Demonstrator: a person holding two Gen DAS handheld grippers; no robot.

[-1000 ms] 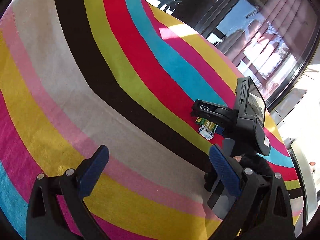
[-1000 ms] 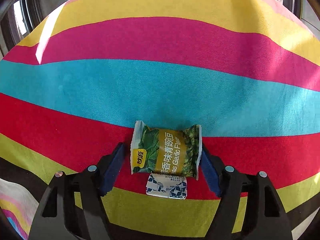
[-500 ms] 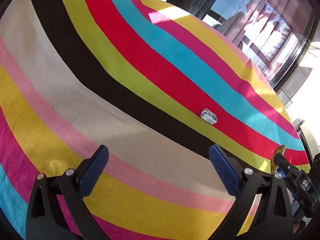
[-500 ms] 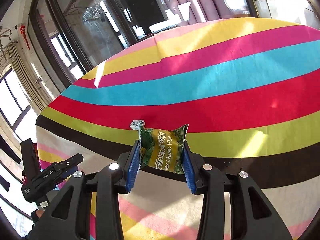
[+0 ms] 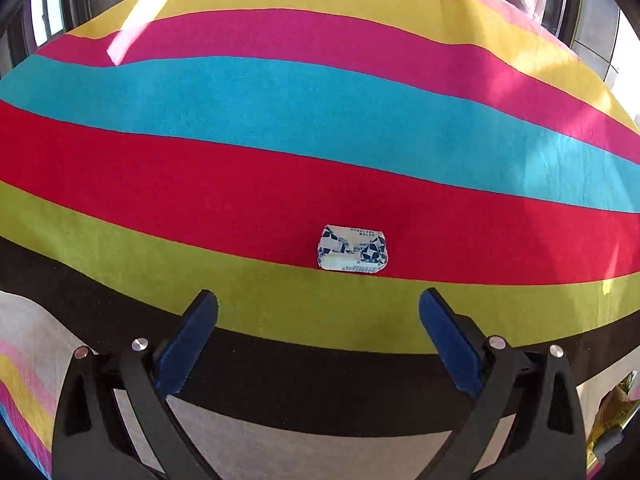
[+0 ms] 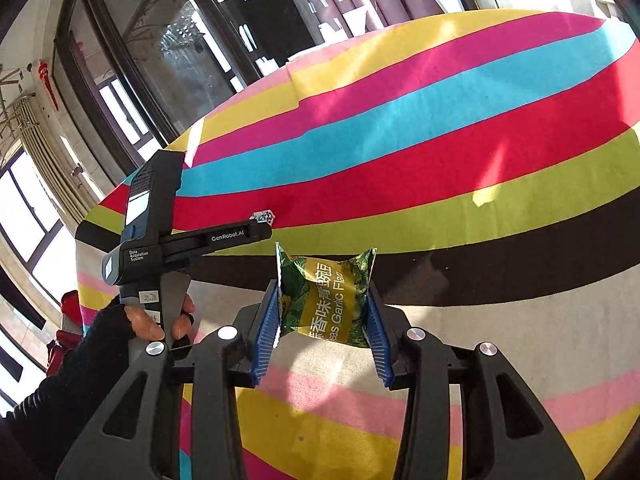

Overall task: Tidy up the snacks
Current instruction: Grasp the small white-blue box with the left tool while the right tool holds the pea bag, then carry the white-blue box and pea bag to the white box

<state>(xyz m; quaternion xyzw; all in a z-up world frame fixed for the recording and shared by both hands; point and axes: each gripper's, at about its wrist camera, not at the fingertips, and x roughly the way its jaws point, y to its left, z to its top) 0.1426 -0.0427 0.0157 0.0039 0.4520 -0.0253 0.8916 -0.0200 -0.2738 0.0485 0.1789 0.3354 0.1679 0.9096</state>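
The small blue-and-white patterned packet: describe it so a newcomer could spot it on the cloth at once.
Start from the broad striped cloth covering the table and find its red band. At that band's near edge, where it meets the lime-green stripe, lies the small blue-and-white patterned packet, flat, ahead of the open left gripper. It is the only snack on the cloth; the green-and-gold foil pea bag is clamped in the right gripper.

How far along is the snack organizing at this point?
Nothing looks sorted yet. In hand: the right tool is clamped on the green pea packet, lifted above the striped cloth. Left to do: the small blue-and-white packet lies on the red stripe, just ahead of the open left tool. No bin or pile is visible.
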